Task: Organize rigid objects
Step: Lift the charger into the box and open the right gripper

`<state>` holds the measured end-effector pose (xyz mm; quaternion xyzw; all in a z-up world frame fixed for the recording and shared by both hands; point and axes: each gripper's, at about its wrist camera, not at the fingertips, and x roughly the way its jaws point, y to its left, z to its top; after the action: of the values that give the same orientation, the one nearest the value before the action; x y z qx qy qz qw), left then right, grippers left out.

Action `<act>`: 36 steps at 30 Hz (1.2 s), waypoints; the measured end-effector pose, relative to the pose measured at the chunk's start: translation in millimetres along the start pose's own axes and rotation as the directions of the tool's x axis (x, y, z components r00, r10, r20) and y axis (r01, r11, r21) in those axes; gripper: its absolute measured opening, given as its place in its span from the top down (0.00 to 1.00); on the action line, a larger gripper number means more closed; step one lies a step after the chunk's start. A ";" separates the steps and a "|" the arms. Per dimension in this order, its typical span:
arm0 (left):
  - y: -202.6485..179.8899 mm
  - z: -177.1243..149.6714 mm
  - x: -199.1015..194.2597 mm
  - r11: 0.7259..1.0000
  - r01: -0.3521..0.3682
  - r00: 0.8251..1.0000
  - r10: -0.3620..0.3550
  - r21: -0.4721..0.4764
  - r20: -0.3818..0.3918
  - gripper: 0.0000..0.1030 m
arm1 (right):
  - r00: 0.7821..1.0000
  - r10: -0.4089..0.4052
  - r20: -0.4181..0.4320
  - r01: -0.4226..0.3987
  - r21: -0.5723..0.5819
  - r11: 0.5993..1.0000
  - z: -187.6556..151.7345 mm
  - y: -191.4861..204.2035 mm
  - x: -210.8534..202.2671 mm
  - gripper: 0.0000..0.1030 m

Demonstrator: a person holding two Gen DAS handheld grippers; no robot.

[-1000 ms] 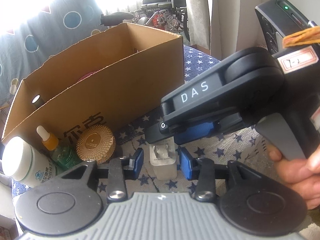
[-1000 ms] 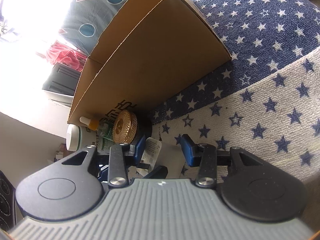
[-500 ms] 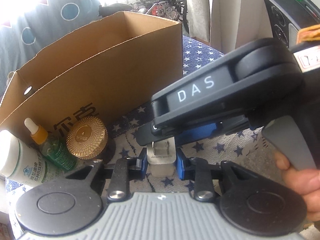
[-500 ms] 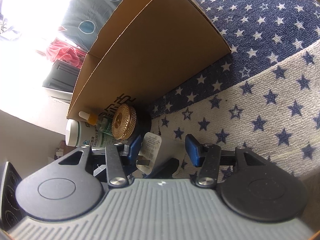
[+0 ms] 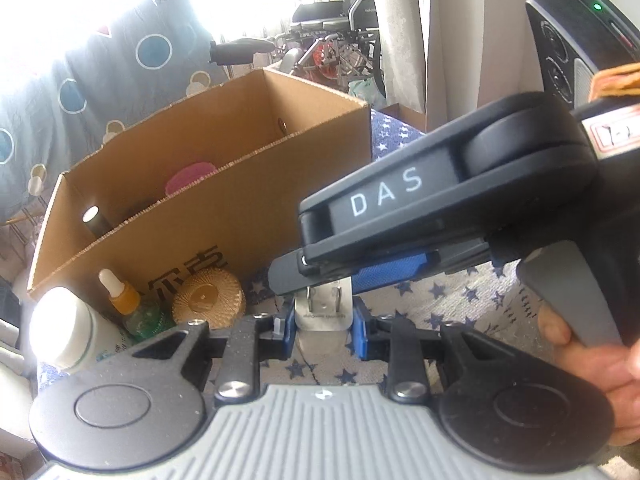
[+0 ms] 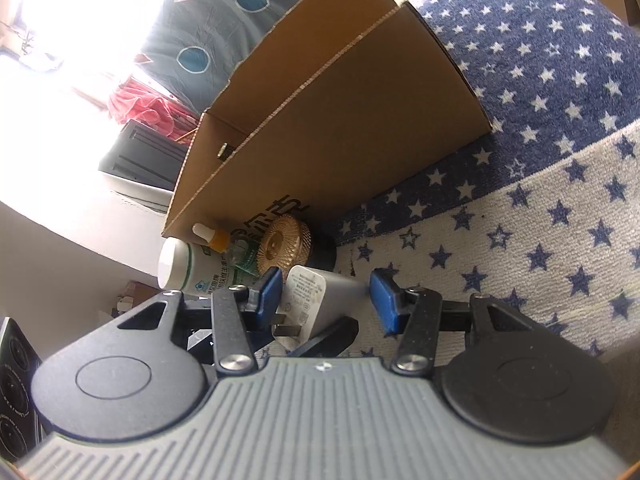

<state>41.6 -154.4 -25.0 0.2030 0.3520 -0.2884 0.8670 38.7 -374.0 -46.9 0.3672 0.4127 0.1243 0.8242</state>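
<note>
- "DAS" is read on the right gripper (image 5: pixel 384 276), whose jaws stand open.
- A white charger (image 5: pixel 323 316), its label print unreadable, is clamped by the left gripper (image 5: pixel 322 330) above the star-patterned cloth (image 6: pixel 560 240).
- The cardboard box (image 5: pixel 240 208) print is partly hidden.

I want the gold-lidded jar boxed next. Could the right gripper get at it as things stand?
Probably not directly. The white charger, clamped by the left gripper, sits between the right gripper's spread fingers, in front of the gold-lidded jar.
</note>
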 end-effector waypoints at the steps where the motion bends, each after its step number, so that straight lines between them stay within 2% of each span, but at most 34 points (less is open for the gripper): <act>1: 2.0 3.0 -5.3 1.000 -0.009 1.000 0.009 -0.002 0.015 0.73 | 1.000 0.008 0.010 -0.008 -0.018 1.000 3.2 5.9 -2.9 0.53; 8: 21.8 35.8 -33.0 0.997 -0.067 0.992 0.069 -0.027 0.109 0.73 | 0.995 0.066 0.069 -0.054 -0.156 0.986 38.7 52.9 -17.1 0.53; 15: 57.4 80.9 -27.0 0.993 -0.076 0.989 0.087 -0.090 0.120 0.73 | 0.994 0.094 0.056 -0.077 -0.252 0.965 100.7 86.2 -5.5 0.53; 20: 94.9 109.6 13.9 0.975 -0.025 0.999 0.031 -0.219 0.022 0.73 | 0.999 0.050 -0.019 -0.053 -0.250 0.967 150.1 89.3 33.2 0.53; 24: 117.2 112.2 51.8 0.959 -0.019 0.997 -0.003 -0.283 -0.078 0.73 | 0.993 -0.011 -0.121 -0.017 -0.227 0.974 174.7 80.5 80.0 0.54; 30: 130.4 104.0 101.2 0.939 -0.024 0.983 -0.040 -0.344 -0.178 0.73 | 0.963 -0.080 -0.259 0.019 -0.228 0.974 181.4 63.5 131.1 0.54; 36: 137.2 96.3 114.7 0.934 -0.036 0.975 -0.045 -0.356 -0.216 0.73 | 0.937 -0.119 -0.328 0.038 -0.244 0.969 173.8 56.7 163.3 0.54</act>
<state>244.5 -145.7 -23.6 0.0721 0.4931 -0.1974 0.8442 281.0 -338.7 -35.2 0.2234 0.5459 0.2004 0.7823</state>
